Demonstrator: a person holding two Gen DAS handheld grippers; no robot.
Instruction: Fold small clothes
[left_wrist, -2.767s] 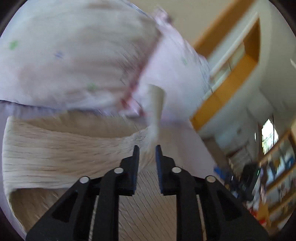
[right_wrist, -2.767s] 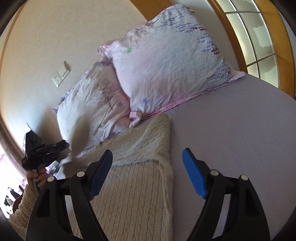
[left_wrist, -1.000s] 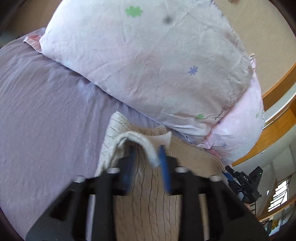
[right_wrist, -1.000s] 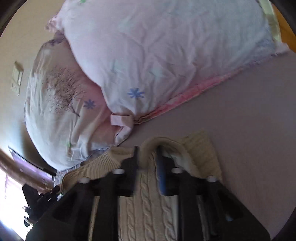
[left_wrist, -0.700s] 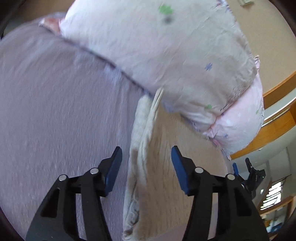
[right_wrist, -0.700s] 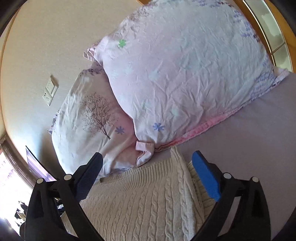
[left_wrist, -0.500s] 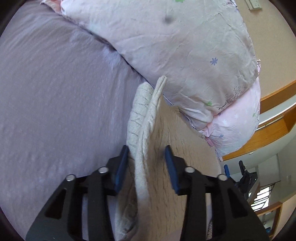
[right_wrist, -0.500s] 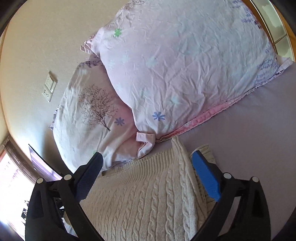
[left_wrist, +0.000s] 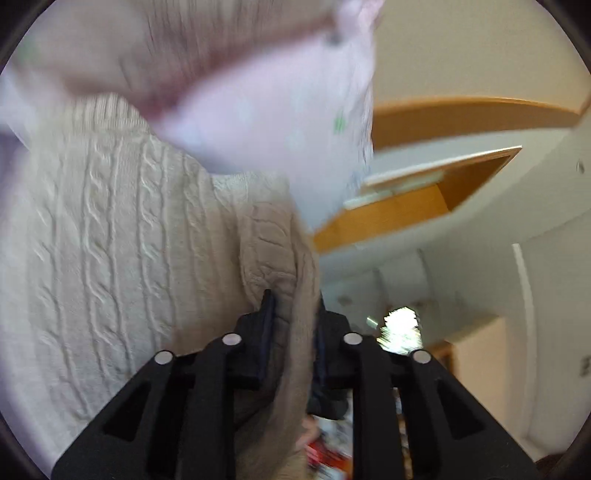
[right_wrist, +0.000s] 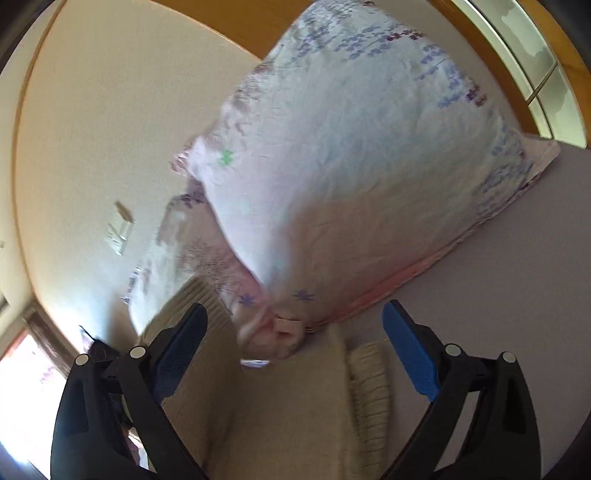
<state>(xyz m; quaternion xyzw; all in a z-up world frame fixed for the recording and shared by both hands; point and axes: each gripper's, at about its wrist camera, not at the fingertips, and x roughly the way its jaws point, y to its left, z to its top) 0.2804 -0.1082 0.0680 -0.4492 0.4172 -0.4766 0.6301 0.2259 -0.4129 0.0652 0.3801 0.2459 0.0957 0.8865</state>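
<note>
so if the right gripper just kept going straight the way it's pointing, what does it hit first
Probably the floral pillow. The right gripper is open over the cream knit sweater, its fingers aimed at the pillow's lower edge just past the sweater. Motion blur makes depth unclear.

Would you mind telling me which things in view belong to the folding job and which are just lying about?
Part of the job:
- cream cable-knit sweater
- left gripper, shut on a fold of the sweater
- right gripper, open above it

Just lying about:
- pale pink flower-print pillow
- second pillow behind it
- lilac bedsheet
- wall switch plate
</note>
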